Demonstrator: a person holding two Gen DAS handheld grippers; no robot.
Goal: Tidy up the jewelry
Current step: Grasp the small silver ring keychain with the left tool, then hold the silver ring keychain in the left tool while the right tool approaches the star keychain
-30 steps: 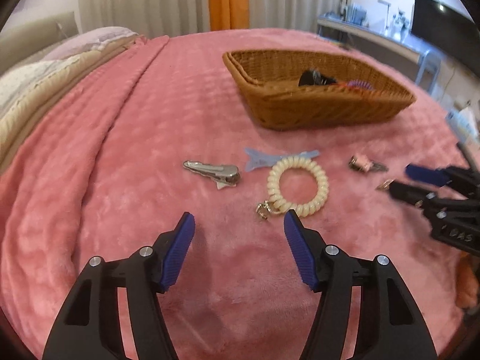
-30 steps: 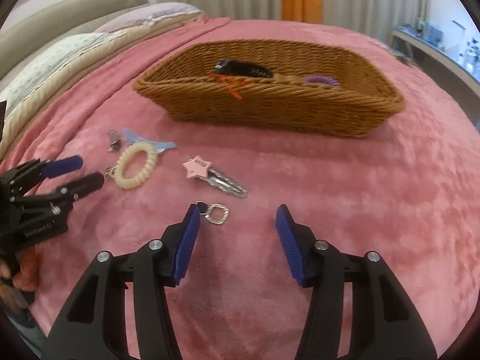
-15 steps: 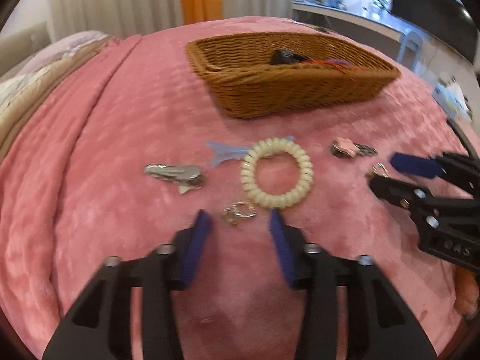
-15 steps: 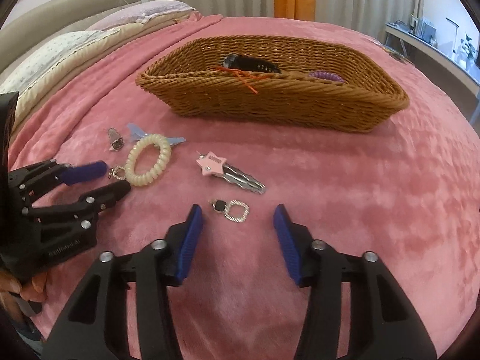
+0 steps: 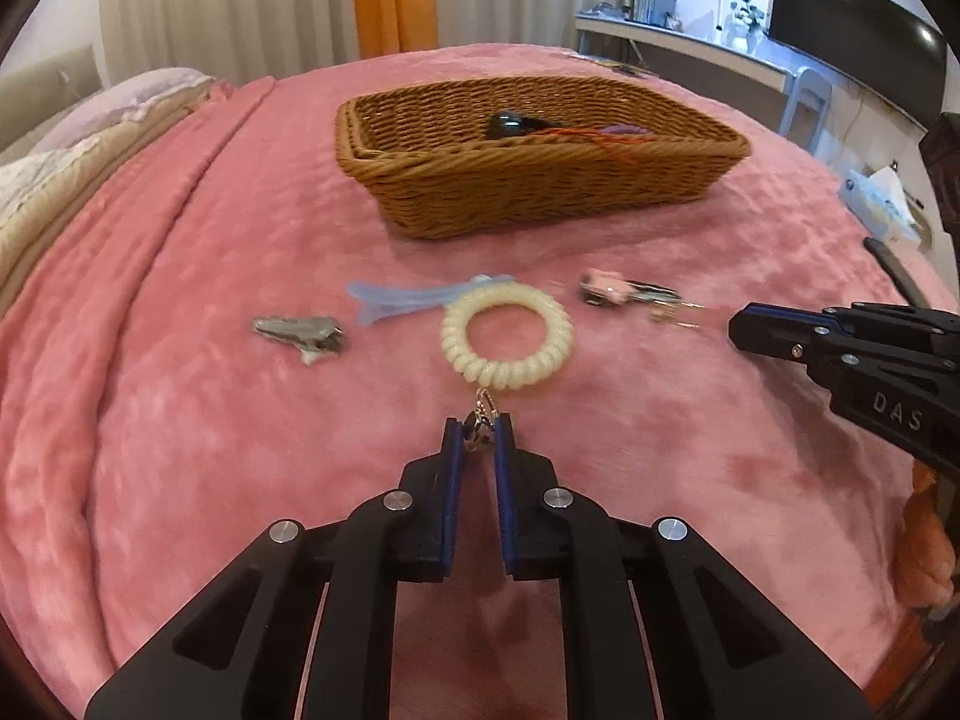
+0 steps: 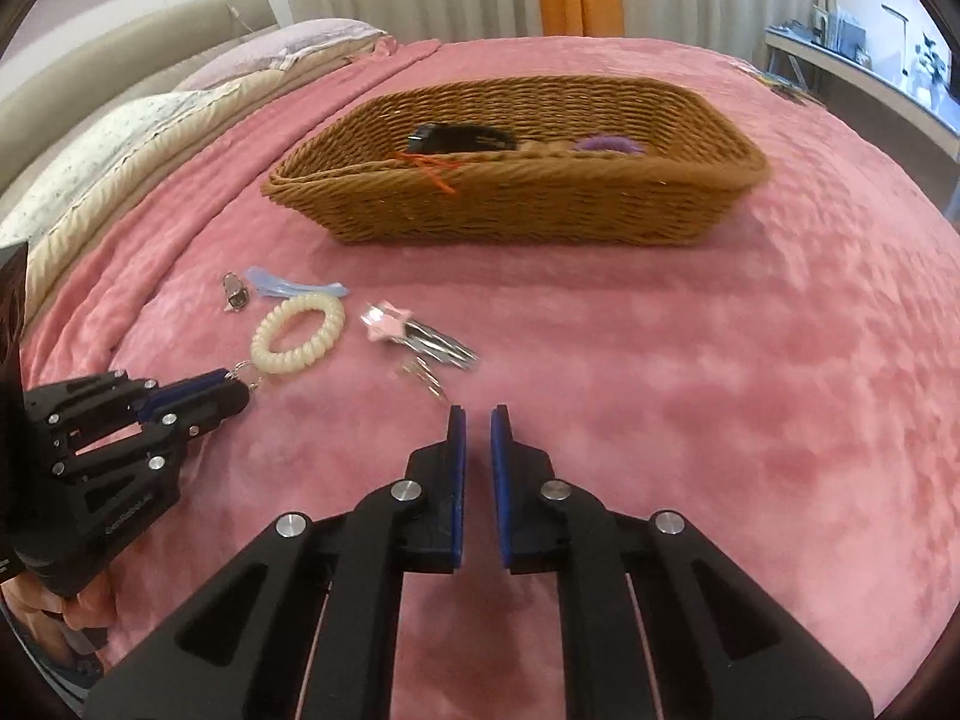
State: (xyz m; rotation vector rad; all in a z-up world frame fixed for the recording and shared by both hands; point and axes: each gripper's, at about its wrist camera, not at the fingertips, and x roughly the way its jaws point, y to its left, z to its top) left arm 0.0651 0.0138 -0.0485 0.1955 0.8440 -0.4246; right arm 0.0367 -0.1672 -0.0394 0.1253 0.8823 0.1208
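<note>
My left gripper (image 5: 478,427) is shut on the small metal clasp (image 5: 483,411) that hangs from a cream coil bracelet (image 5: 507,336) lying on the pink blanket; both show in the right wrist view (image 6: 240,387), bracelet (image 6: 298,333). My right gripper (image 6: 477,417) has closed to a narrow gap and holds nothing; a small silver ring charm (image 6: 423,375) lies just ahead and left of its tips. A pink star hair clip (image 6: 414,330) lies beyond it. A blue clip (image 5: 408,297) and a silver clip (image 5: 300,330) lie left of the bracelet.
A brown wicker basket (image 5: 540,180) stands farther back on the bed, holding a black clip (image 6: 462,138), a purple coil tie (image 6: 609,145) and an orange string. Pillows lie at the left. A desk and a screen stand at the right.
My left gripper has moved forward and closed on the bracelet's clasp. My right gripper has closed to a narrow gap, and the ring charm now lies left of its tips.
</note>
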